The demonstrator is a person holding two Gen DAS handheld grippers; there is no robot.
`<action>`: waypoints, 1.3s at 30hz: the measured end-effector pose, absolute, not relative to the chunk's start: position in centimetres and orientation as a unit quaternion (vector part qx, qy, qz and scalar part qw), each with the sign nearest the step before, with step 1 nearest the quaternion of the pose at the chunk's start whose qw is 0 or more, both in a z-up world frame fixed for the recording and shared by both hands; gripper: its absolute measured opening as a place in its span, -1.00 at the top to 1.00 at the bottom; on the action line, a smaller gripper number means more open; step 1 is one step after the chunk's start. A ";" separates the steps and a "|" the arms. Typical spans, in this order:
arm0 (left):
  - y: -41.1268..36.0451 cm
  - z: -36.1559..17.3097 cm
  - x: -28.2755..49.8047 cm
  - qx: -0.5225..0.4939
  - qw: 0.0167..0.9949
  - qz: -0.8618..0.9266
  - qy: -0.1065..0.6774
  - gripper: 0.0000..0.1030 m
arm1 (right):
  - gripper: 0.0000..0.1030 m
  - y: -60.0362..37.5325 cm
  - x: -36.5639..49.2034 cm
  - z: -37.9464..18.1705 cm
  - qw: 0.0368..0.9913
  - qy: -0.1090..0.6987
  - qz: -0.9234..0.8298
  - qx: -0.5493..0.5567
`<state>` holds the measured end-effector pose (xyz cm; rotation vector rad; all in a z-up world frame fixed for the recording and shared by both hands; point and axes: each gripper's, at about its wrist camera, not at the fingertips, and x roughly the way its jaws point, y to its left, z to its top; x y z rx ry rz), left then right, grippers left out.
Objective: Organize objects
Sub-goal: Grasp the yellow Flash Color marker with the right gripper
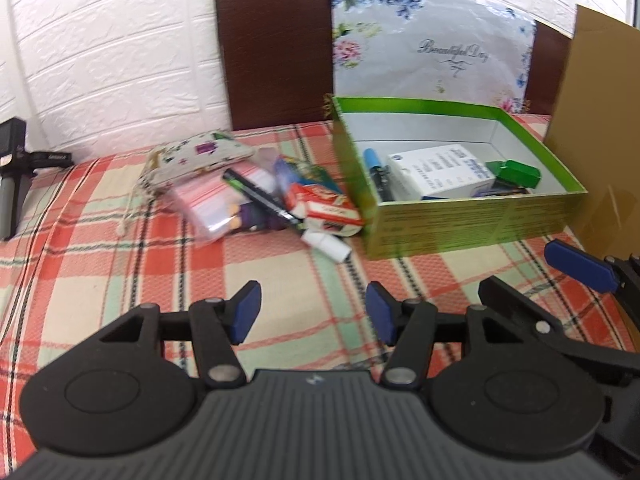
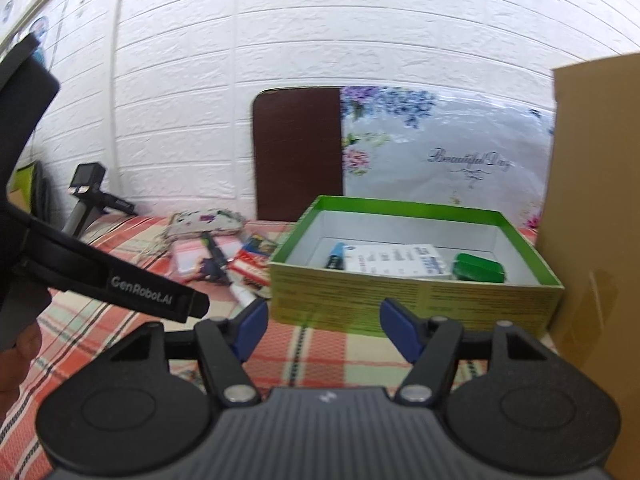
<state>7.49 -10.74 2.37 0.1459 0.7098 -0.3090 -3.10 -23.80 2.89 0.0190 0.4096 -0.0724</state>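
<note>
Both my grippers hang over the plaid cloth [image 1: 100, 264], nothing in either. Left gripper [image 1: 313, 312]: jaws part-way apart, only cloth between the blue pads. Right gripper [image 2: 324, 326]: same, gapped and empty, facing the near wall of the green box [image 2: 416, 300]. The box sits right of centre on the cloth, open top, long axis running left-right in my views, slightly skewed so its right end is further away. Inside it: a white carton [image 1: 440, 172] lying flat, a blue-capped marker [image 1: 374, 168] at the left end with its long axis front-to-back, cap toward the far wall, and a green case [image 1: 516, 172] at the right. The loose pile sits just left of the box: a floral pouch [image 1: 196, 158] at the back, a pink-striped packet [image 1: 216, 204], a dark pen [image 1: 260, 198] lying diagonally across it with its tip toward the near right, a red-white pack [image 1: 328, 208], and a small white tube [image 1: 330, 246] nearest me. White brick-pattern wall [image 2: 280, 40] behind, a dark brown board [image 1: 276, 52] and a floral sheet [image 1: 432, 40] leaning on it, a cardboard panel [image 2: 596, 200] at right, a black camera stand [image 1: 14, 160] at far left.
</note>
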 end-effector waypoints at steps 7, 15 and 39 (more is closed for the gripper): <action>-8.3 1.2 8.3 0.054 0.921 -0.132 0.361 -0.17 | -0.18 -21.9 -1.9 2.2 0.975 0.223 -0.019 0.000; -2.7 -1.3 10.4 0.001 0.914 -0.082 0.397 -0.17 | -0.06 -18.8 0.6 1.1 0.968 0.248 0.024 -0.033; 1.4 -2.3 13.6 -0.086 0.900 -0.095 0.416 -0.20 | 0.62 -15.9 12.4 -2.5 0.945 0.315 0.058 -0.072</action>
